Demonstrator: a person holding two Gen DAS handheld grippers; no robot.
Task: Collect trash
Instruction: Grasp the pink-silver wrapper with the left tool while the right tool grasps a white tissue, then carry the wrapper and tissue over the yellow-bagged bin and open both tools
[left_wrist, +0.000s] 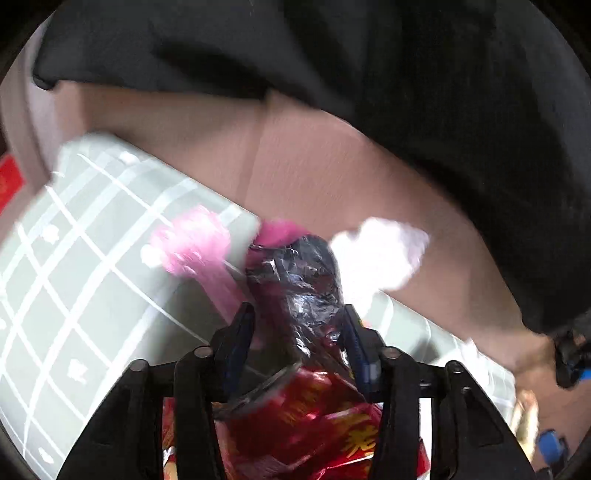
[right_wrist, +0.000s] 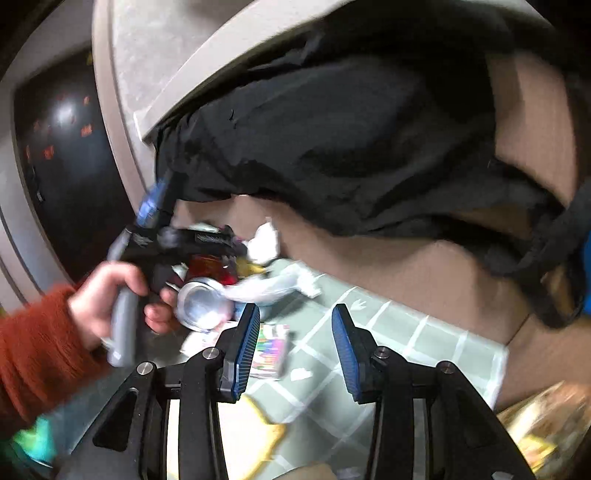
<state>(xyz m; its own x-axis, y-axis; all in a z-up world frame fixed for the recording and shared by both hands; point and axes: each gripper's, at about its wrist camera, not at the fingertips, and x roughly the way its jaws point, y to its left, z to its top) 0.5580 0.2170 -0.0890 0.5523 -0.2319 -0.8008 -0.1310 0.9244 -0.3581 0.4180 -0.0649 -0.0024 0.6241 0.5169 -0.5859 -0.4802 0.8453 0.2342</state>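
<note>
Left gripper (left_wrist: 297, 325): jaws pinching crumpled red foil wrapper (left_wrist: 306, 413) at its dark twisted neck. Judged light, soft, crackly, slippery; hold best on bunched neck, not loose skirt. Right gripper (right_wrist: 295, 347): jaws spread, nothing between. Beyond, on green grid mat (right_wrist: 413, 332): aluminium can (right_wrist: 205, 302) on its side, colourful card pack (right_wrist: 271, 349), white tissue wads (right_wrist: 264, 236). Farthest: black cloth (right_wrist: 351, 140) draped over brown floor. No bin or container visible.

Home: sofa (left_wrist: 314, 155), checked mat (left_wrist: 92, 277).
</note>
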